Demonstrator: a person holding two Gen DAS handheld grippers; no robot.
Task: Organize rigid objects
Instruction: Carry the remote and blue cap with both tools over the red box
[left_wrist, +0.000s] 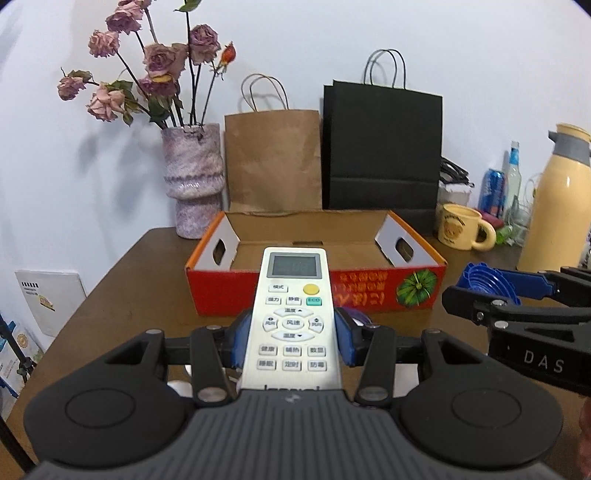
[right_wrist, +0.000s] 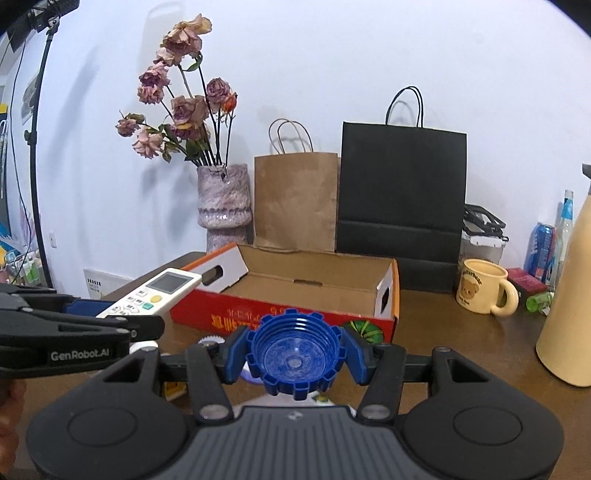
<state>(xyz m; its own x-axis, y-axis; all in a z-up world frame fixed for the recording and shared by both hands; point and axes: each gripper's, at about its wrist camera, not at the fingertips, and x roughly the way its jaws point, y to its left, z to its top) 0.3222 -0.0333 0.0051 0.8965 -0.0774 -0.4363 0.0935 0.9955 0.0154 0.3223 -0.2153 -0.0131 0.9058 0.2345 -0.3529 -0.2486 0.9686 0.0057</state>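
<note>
Clamping a white air-conditioner remote (left_wrist: 293, 321) across its width, the left tongs (left_wrist: 293, 341) press their blue pads on both long edges of the lower half, so the remote's long axis runs straight ahead along the fingers, display end leading. Directly in front of that leading end — and a little lower — sits the open red cardboard box (left_wrist: 421, 291) on the brown table (left_wrist: 122, 295), its near long wall lying crosswise to the remote. The interior looks bare (only brown card floor shows), so a forward carry over the near wall seems to be what the placement turns on.

The right tongs (right_wrist: 295, 356) are closed on a blue ribbed screw cap (right_wrist: 293, 350), hollow side facing the camera, pads on opposite sides of its toothed rim. From this side the box (right_wrist: 395, 291) lies ahead too, its near wall just beyond the cap. The left tongs (right_wrist: 122, 326) show at the left edge with the remote (right_wrist: 155, 291) angled toward the box's left end flap — both hands seem about equally near, the left toward the box's left part, the right toward its right.
</note>
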